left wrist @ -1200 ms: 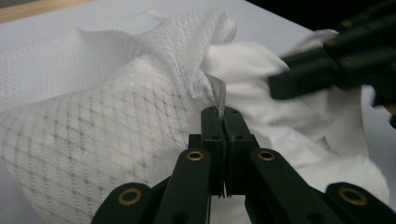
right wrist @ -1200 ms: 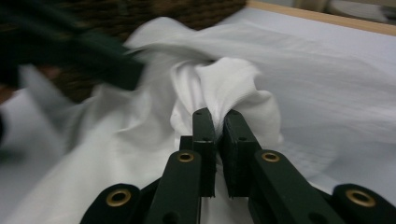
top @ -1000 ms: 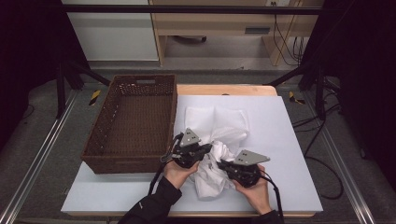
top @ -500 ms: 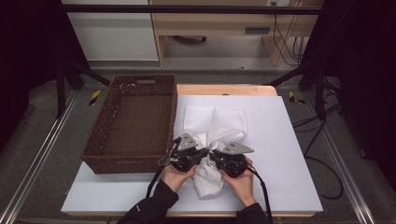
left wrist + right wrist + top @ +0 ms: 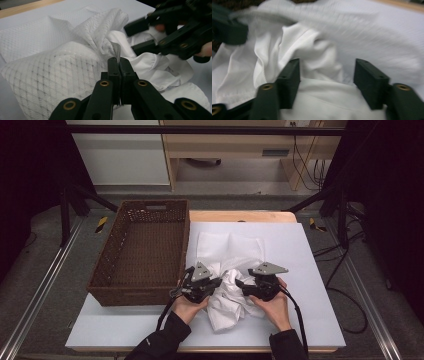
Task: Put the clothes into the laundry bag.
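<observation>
A crumpled white cloth (image 5: 232, 295) lies on the white table top (image 5: 300, 265), with a flatter part (image 5: 230, 247) spread out behind it. My left gripper (image 5: 218, 283) points right into the heap. In the left gripper view it is shut (image 5: 117, 63) on a thin fold of the mesh cloth (image 5: 57, 72). My right gripper (image 5: 240, 284) faces it from the right. Its jaws have just been opening and stand apart (image 5: 328, 72), with smooth white fabric (image 5: 312, 65) bulging between them and the pads clear of it. The left gripper view also shows the right gripper (image 5: 143, 35) with its jaws apart.
A brown wicker basket (image 5: 142, 255) stands empty at the table's left, close beside my left hand. The table's wooden far edge (image 5: 240, 216) lies behind the cloth. Black cables trail from both grippers toward the near edge.
The right gripper came in close to the left one, then drew back to the right, and its jaws spread apart off the cloth. The left gripper kept its grip and hardly moved.
</observation>
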### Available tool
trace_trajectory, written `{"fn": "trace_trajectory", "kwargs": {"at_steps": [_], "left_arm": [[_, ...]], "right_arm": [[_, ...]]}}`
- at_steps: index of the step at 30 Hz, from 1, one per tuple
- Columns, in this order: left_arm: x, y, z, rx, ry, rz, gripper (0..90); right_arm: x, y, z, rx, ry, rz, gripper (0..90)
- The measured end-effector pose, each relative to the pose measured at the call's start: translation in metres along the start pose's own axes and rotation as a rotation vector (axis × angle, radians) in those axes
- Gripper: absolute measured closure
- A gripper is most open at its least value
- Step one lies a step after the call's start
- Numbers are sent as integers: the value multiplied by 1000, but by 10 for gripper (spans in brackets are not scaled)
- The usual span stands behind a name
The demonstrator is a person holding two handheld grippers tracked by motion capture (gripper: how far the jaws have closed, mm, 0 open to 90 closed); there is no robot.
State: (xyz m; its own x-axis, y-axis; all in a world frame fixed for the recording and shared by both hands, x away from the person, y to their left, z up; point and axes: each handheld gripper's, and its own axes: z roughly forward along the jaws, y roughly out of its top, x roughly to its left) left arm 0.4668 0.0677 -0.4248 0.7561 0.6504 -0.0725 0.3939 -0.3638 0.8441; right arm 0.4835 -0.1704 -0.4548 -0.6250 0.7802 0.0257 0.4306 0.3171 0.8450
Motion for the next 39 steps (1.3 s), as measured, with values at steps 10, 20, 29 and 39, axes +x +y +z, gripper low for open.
{"fn": "trace_trajectory", "kwargs": {"at_steps": [10, 20, 29, 39], "left_arm": [[-1, 7, 1, 2, -4, -5, 888], [-8, 42, -14, -48, -1, 19, 890], [-21, 39, -7, 3, -32, 59, 890], [1, 1, -9, 22, -17, 6, 889]], "right_arm": [[10, -8, 15, 134, 43, 36, 881], [50, -6, -36, -64, 179, -68, 884], [63, 2, 13, -23, 71, -20, 878], [48, 0, 10, -107, 59, 56, 757]]}}
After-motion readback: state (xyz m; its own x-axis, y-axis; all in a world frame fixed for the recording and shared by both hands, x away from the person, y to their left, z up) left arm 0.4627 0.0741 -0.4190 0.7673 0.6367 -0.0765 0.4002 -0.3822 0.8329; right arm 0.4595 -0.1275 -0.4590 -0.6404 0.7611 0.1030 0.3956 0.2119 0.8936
